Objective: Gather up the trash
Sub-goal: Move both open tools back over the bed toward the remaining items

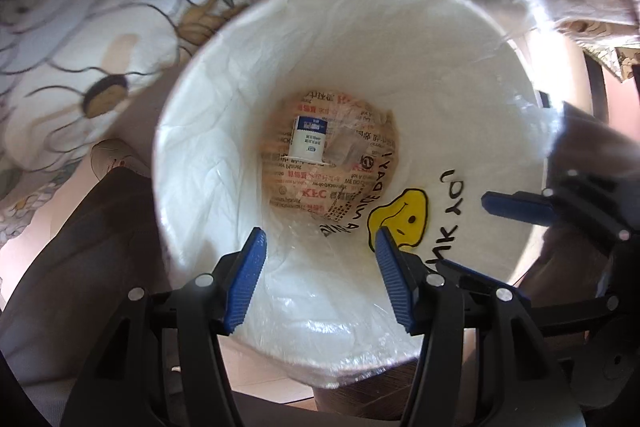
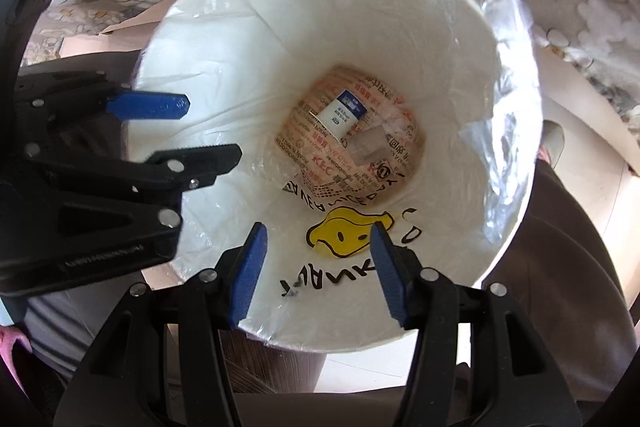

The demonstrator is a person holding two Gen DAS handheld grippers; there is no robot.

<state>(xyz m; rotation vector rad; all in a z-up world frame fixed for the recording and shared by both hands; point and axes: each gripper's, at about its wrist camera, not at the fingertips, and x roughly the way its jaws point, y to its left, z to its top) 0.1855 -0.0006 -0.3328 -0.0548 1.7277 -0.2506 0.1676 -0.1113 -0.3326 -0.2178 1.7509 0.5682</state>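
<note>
From the left wrist, a round bin lined with a glossy, crinkled white bag (image 1: 224, 147) filled mid-frame, a small white-and-blue box (image 1: 310, 141) lying on printed KFC paper (image 1: 320, 183) at its bottom, while the left claw (image 1: 320, 281) stood apart at the lower edge, ribbed blue pads empty. From the right wrist, the same box (image 2: 344, 115) lay centre-frame on the paper, a yellow smiley (image 2: 348, 233) printed below it; the right claw (image 2: 318, 275) gaped empty, touching nothing.

White bag (image 1: 224, 115), yellow smiley (image 1: 400, 219)

Black hand-held gripper (image 1: 320, 259), blue ribbed pads (image 1: 246, 279)
</note>
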